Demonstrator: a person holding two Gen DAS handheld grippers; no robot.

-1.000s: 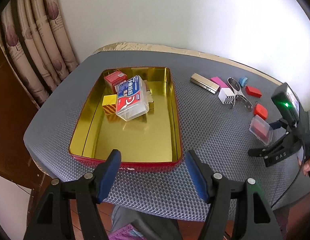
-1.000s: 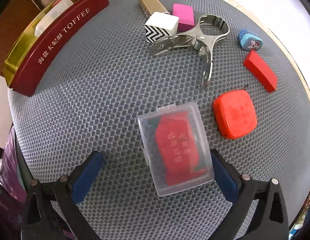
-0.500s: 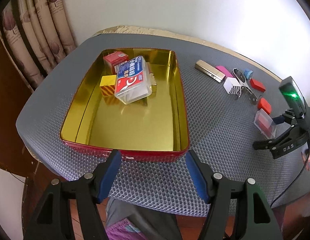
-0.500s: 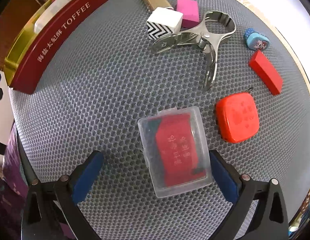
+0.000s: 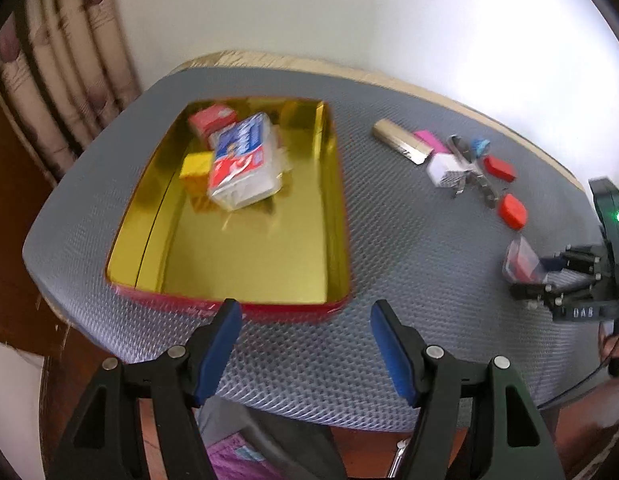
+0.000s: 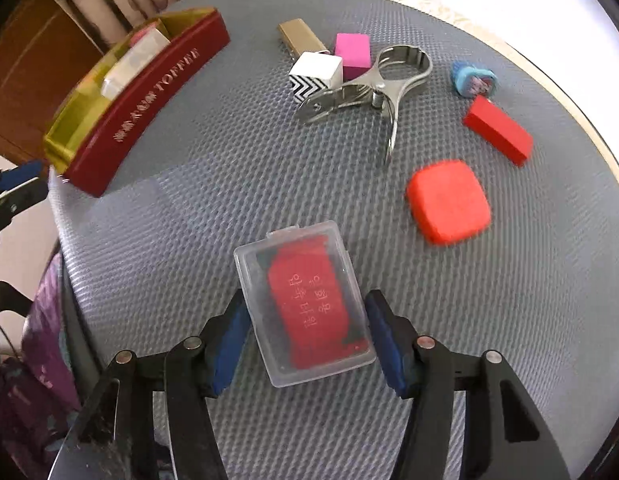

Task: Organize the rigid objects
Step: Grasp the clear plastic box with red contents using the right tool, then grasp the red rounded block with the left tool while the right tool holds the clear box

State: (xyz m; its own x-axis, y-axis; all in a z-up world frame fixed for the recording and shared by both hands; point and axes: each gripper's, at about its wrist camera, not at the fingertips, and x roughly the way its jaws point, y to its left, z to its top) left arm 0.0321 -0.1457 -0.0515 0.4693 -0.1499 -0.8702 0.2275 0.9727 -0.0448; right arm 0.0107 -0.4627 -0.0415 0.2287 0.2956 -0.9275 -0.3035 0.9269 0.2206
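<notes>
Grey mesh mat (image 5: 389,248) is carrying the gold tin (image 5: 333,216). Left view: left gripper (image 5: 305,344) is hovering wide open, empty, near the tin's front rim. Right view: right gripper (image 6: 305,334) is pinching the clear case (image 6: 305,304) between both pads, resting on mat, well apart from the tin.

The left gripper (image 5: 305,344), black with blue pads, hangs level with its jaws spread wide and nothing between them. The right gripper (image 6: 305,344) is angled downward, both pads pressed against a clear plastic case (image 6: 305,304).
</notes>
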